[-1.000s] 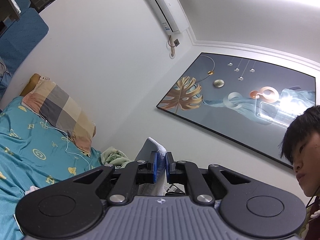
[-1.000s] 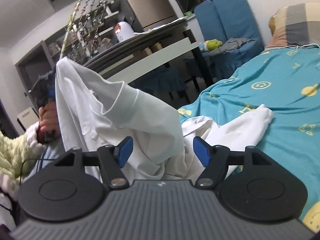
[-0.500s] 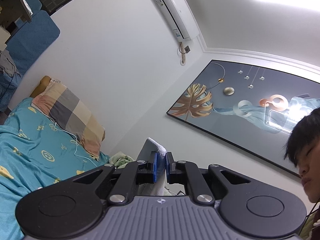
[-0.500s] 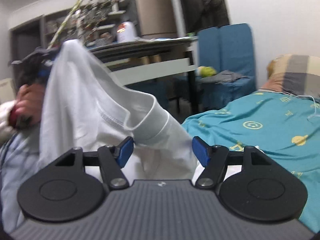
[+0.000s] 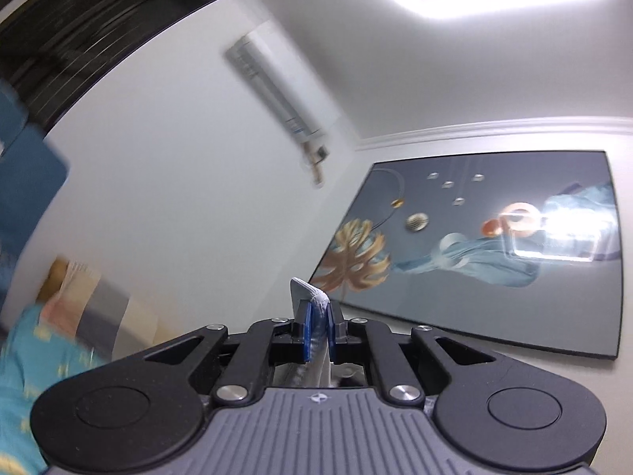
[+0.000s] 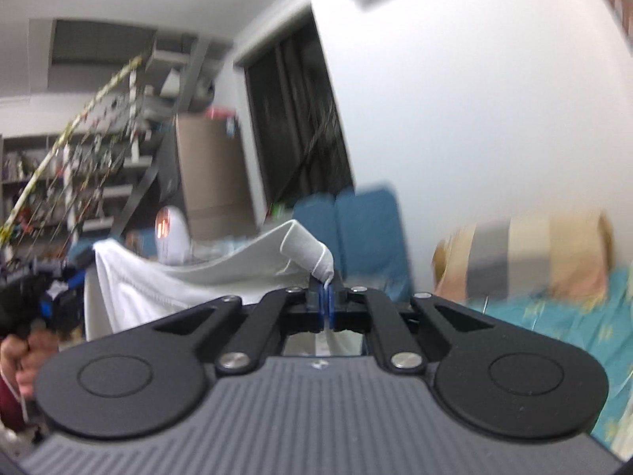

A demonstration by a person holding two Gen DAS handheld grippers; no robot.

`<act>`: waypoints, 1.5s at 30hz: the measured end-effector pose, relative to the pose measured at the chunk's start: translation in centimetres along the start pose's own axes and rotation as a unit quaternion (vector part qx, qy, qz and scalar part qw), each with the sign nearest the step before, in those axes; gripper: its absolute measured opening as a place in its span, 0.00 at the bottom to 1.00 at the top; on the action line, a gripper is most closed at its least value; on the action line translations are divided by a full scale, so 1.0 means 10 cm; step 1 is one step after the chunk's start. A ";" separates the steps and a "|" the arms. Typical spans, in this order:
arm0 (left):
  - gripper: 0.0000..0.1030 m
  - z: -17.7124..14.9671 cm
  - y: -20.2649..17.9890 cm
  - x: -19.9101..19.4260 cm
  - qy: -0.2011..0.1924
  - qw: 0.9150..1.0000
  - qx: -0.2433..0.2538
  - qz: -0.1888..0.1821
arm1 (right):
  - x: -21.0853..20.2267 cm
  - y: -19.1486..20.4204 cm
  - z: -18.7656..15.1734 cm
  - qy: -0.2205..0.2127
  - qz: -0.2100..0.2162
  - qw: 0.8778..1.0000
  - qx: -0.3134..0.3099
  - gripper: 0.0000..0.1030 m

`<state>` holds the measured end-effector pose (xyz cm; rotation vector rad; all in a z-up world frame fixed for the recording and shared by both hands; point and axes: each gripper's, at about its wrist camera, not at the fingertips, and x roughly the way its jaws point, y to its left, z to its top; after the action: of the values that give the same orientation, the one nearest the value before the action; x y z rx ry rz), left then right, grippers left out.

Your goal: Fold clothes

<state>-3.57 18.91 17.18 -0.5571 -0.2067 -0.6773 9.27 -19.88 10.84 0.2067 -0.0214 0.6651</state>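
Observation:
A white garment (image 6: pixel 166 285) hangs stretched in the air between both grippers. In the right wrist view my right gripper (image 6: pixel 326 304) is shut on a bunched corner of it, and the cloth runs left to my left gripper (image 6: pixel 59 297), held in a hand at the picture's left edge. In the left wrist view my left gripper (image 5: pixel 317 318) is shut on a white fold of the garment (image 5: pixel 306 297) that sticks up between the blue pads. It is tilted up toward the wall and ceiling. The garment's lower part is hidden behind the gripper bodies.
A bed with a teal patterned sheet (image 6: pixel 554 324) and a checked pillow (image 6: pixel 526 253) lies to the right. Blue chairs (image 6: pixel 356 221), a cardboard box (image 6: pixel 213 182) and shelves (image 6: pixel 59 182) stand behind. A framed picture (image 5: pixel 494 245) and an air conditioner (image 5: pixel 285 91) hang on the wall.
My right gripper closed on the garment's corner and rose, swinging level. My left gripper rose and rolled, still gripping its fold; the bed dropped low in its view and the person left it.

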 end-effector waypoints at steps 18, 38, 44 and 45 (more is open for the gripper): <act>0.00 1.83 -2.53 0.18 -0.069 0.980 0.186 -0.004 | -1.26 1.28 2.44 -0.134 -0.096 0.980 -0.115 0.05; 0.48 -0.53 -0.50 0.45 0.104 0.994 -0.022 -0.033 | -1.00 0.96 1.31 0.005 -0.039 0.996 -0.083 0.05; 0.67 -1.19 -0.04 0.68 0.147 0.982 -0.080 -0.086 | -1.38 0.86 1.20 0.005 -0.001 0.997 -0.083 0.05; 0.73 -1.28 -0.01 0.72 0.154 0.978 -0.091 -0.105 | -1.44 0.85 1.19 0.006 0.000 0.997 -0.082 0.05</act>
<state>1.96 7.92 9.12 -0.6013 0.0891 -0.9849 -6.76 -24.53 22.80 0.0445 -0.0638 0.6605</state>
